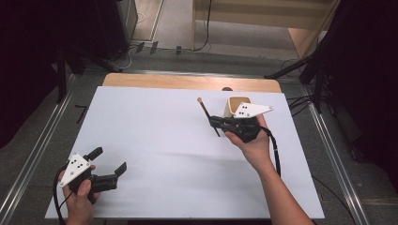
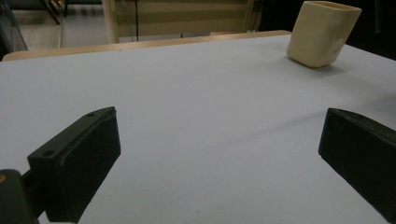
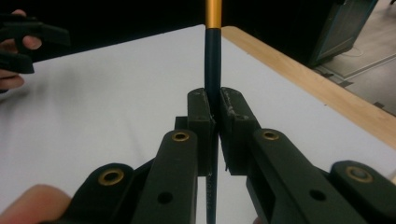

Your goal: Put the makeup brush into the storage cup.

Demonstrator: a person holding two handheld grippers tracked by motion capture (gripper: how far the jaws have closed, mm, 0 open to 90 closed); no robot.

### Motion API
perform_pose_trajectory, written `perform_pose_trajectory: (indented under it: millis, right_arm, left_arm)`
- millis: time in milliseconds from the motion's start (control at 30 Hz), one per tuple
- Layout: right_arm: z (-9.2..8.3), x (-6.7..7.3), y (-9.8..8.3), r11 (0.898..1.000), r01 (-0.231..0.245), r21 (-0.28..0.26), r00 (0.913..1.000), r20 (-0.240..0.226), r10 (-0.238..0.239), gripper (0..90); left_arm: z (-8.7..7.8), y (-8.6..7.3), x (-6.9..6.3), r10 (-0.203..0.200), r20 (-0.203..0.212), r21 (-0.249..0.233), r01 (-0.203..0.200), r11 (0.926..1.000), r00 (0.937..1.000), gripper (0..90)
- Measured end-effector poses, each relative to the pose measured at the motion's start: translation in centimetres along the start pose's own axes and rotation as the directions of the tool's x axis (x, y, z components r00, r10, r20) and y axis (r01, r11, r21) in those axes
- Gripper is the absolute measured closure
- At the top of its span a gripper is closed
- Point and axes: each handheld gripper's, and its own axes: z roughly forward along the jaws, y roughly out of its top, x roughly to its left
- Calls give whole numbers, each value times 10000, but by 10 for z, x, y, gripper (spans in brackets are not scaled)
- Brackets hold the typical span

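White board (image 1: 155,140) covered the table, dark curtains flanking it. At the near left, the left gripper (image 1: 110,164) rested with its jaws wide apart and nothing between them. Farther right, the right gripper (image 1: 213,123) was clamped on a slim dark brush (image 1: 205,111), its lower handle partly hidden behind the jaws. A cream cup (image 1: 237,104) stood just behind, half covered by the gripper's plate.

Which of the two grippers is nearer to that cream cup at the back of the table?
The right. The right gripper, clamped on a brush, hovers just beside the cream cup. The left gripper sits open far across the table, near the front edge.
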Motion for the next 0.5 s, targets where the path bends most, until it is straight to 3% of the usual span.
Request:
perform_pose_trajectory:
  millis: [300, 500]
  right_arm:
    - [-12, -7, 1, 9958, -242, -885, 9983, 505, 288, 847]
    - [-20, -10, 4, 9848, -354, -1703, 9940, 962, 523, 847]
  left_arm:
    - [0, 0, 0, 0, -5, -3, 0, 10000, 10000, 0]
    - [0, 0, 0, 16, -8, 3, -16, 10000, 10000, 0]
